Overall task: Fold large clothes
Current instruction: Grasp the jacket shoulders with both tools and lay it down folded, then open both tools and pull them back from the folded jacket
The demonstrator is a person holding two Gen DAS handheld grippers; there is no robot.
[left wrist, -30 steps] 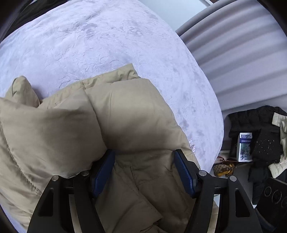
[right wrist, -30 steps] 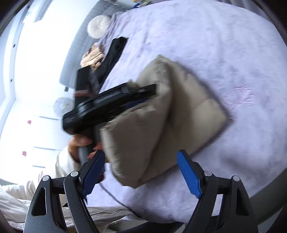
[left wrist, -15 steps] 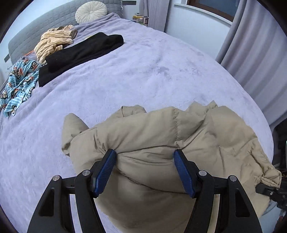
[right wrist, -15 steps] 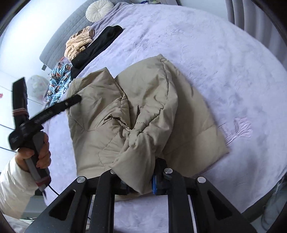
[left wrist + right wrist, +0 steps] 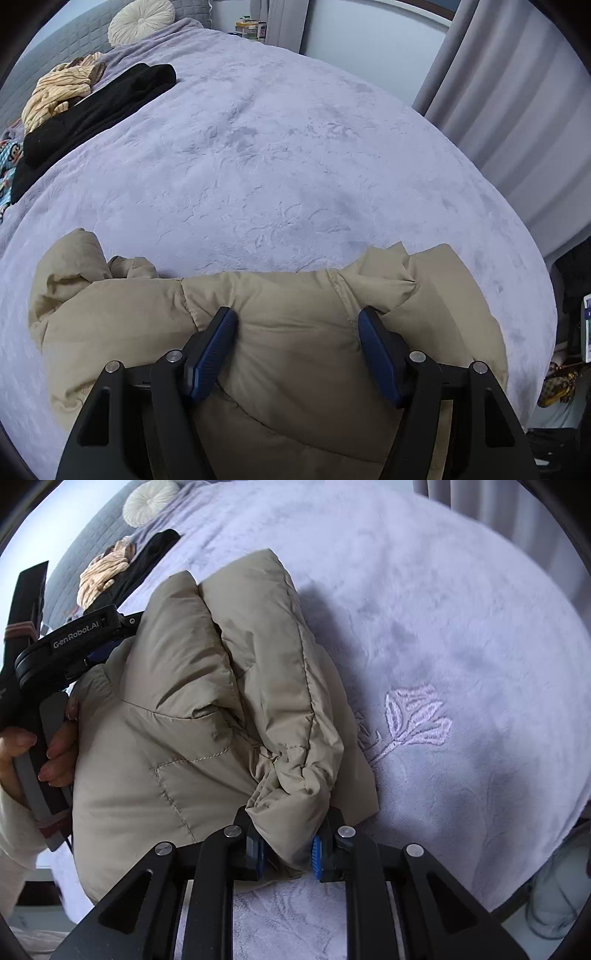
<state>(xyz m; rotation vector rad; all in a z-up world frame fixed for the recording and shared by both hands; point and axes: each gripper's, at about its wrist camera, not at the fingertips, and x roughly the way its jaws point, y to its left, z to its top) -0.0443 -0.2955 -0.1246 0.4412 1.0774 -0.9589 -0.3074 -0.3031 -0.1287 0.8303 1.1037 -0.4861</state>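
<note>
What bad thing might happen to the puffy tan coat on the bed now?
The puffy coat is slippery and thick, and the right gripper pinches only a small bunched cuff, so that could slip out. The left gripper squeezes a fat fold, which might spring back open. The coat also lies near the edge of the bed, so it might slide off.

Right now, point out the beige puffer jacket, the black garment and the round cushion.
beige puffer jacket (image 5: 295, 332), left wrist view, quilted panel.
black garment (image 5: 96, 110), left wrist view, its middle.
round cushion (image 5: 142, 16), left wrist view, centre.
</note>
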